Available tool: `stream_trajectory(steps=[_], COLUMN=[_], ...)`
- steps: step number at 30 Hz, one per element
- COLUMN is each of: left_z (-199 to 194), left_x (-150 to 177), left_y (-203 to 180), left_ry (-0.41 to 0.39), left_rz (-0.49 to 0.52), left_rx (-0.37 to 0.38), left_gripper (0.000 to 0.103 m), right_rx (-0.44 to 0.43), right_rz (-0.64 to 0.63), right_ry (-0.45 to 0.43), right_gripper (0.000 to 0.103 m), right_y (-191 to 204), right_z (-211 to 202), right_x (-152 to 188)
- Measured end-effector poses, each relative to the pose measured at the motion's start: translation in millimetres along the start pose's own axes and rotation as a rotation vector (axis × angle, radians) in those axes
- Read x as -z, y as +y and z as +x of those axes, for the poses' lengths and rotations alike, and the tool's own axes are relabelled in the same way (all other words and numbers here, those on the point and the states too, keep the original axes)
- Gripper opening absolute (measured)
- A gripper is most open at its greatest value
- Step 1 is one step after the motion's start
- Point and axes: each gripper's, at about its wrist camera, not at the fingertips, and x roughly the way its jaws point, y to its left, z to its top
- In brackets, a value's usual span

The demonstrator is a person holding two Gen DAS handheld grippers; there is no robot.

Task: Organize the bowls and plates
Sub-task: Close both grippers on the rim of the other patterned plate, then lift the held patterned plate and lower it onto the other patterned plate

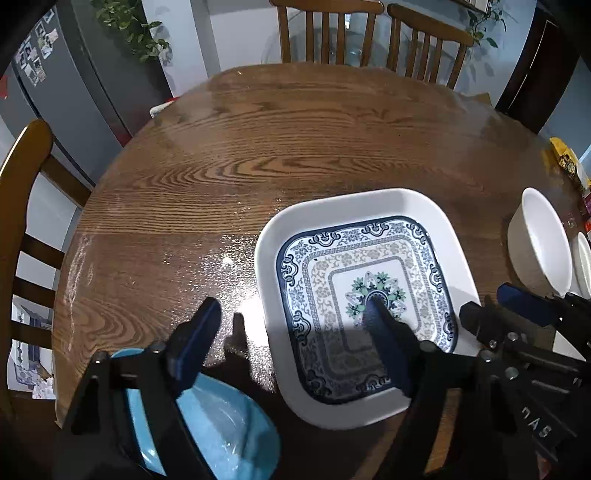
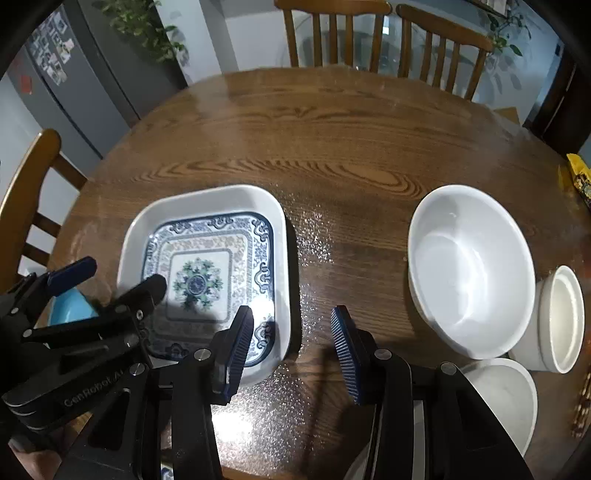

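Note:
A square white plate [image 1: 332,229] [image 2: 207,205] with a blue floral pattern lies flat on the round wooden table [image 1: 258,147]. My left gripper [image 1: 291,317] [image 2: 122,277] is open and straddles the plate's left rim, one finger over the pattern and one over the wood. The right gripper [image 2: 291,332] [image 1: 493,306] is open at the plate's right near corner, astride that rim. Neither pair of pads presses on the plate. A light blue bowl [image 1: 221,424] [image 2: 68,310] sits under the left gripper. A big white bowl [image 2: 469,273] [image 1: 539,243] stands to the right.
A small white cup-like bowl [image 2: 557,321] and a flat white dish [image 2: 506,398] sit beside the big bowl near the right edge. Wooden chairs [image 2: 332,33] stand at the far side and one chair [image 1: 26,177] at the left. Yellow packets [image 2: 580,177] lie at the far right.

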Motion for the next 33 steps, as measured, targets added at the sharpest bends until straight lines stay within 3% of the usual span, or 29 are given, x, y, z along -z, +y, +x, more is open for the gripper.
stream_trajectory(steps=[3, 5, 8, 13, 15, 18, 20, 23, 33], left_z=[7.7, 12.5, 16.9, 17.1, 16.7, 17.0, 16.8, 15.8, -33.0], left_x=[-0.9, -0.3, 0.7, 0.0, 0.2, -0.4, 0.2, 0.5, 5.9], left_y=[-0.2, 0.3, 1.2, -0.1, 2.0, 3.8, 7.1, 13.8, 17.5], left_ry=[0.028, 0.046, 0.060, 0.061, 0.058, 0.055, 0.051, 0.052, -0.057], left_rz=[0.001, 0.001, 0.000, 0.005, 0.003, -0.004, -0.021, -0.044, -0.032], left_rx=[0.020, 0.036, 0.058, 0.058, 0.061, 0.064, 0.071, 0.086, 0.105], left_gripper=[0.069, 0.058, 0.055, 0.055, 0.053, 0.047, 0.035, 0.026, 0.024], right_rx=[0.002, -0.001, 0.000, -0.002, 0.013, 0.026, 0.035, 0.034, -0.002], right_rz=[-0.018, -0.031, -0.043, -0.068, -0.078, -0.065, -0.055, -0.048, -0.032], right_ry=[0.021, 0.032, 0.040, 0.041, 0.037, 0.032, 0.024, 0.023, -0.064], right_gripper=[0.045, 0.045, 0.045, 0.029, 0.029, 0.022, 0.013, 0.011, 0.010], right_y=[3.3, 6.7, 11.0, 17.5, 21.1, 18.6, 15.5, 12.0, 13.1], right_z=[7.7, 11.8, 17.3, 22.5, 22.6, 22.4, 20.9, 18.4, -21.1], right_x=[-2.2, -1.8, -2.1, -3.1, -2.9, -2.1, -1.2, 0.4, 6.8])
